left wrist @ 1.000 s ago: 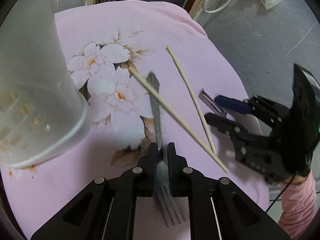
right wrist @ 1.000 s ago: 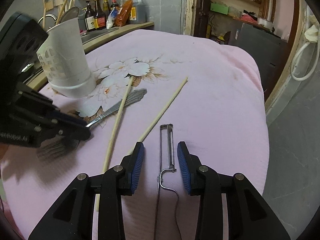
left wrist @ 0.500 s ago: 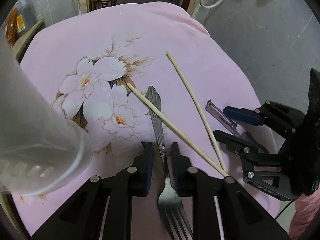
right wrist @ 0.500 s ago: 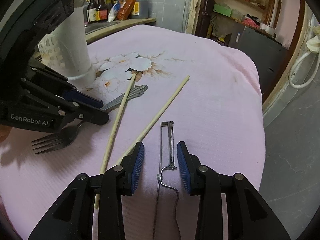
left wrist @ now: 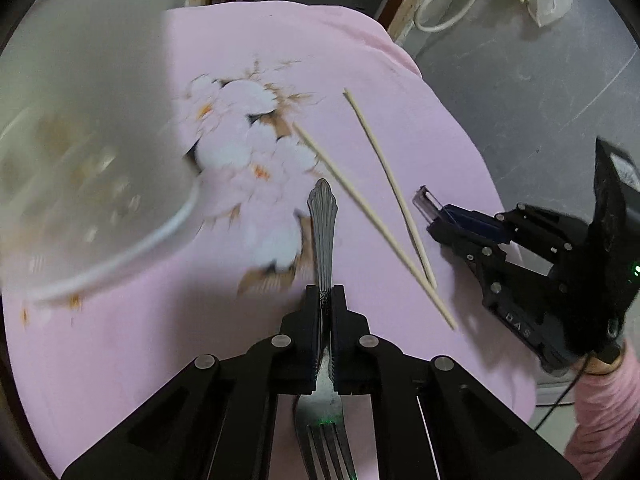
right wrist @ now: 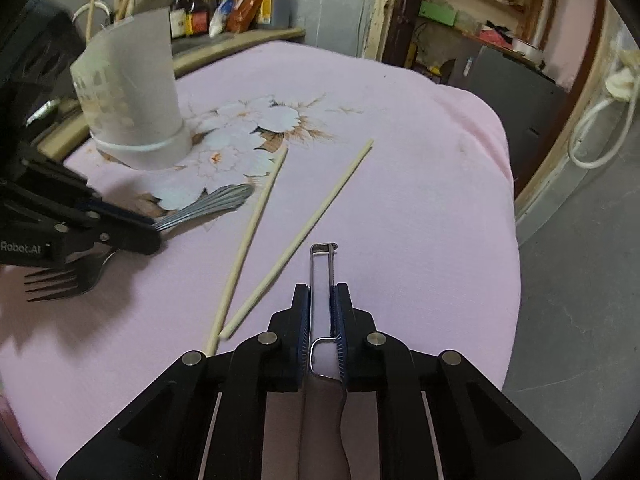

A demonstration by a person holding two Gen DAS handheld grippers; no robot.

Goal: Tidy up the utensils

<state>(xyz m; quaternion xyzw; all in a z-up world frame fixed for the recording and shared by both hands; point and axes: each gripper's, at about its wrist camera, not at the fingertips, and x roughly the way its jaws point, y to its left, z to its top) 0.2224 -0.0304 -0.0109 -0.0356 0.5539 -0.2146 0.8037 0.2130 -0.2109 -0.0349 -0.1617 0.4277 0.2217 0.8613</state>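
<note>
On pink cloth (right wrist: pixel 420 184), white perforated holder (right wrist: pixel 132 108) upright, contents hidden

On the table (right wrist: pixel 440 200) the holder (right wrist: pixel 132 112) stands far left, the fork (right wrist: pixel 200 210) before it. Two chopsticks (right wrist: pixel 256 236) lie between fork and peeler (right wrist: pixel 322 276), their near ends almost meeting.

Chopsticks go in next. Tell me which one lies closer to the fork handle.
The left chopstick, whose far tip reaches the flower print; its middle passes just beside the fork handle. The other chopstick lies farther right, near the peeler.
</note>
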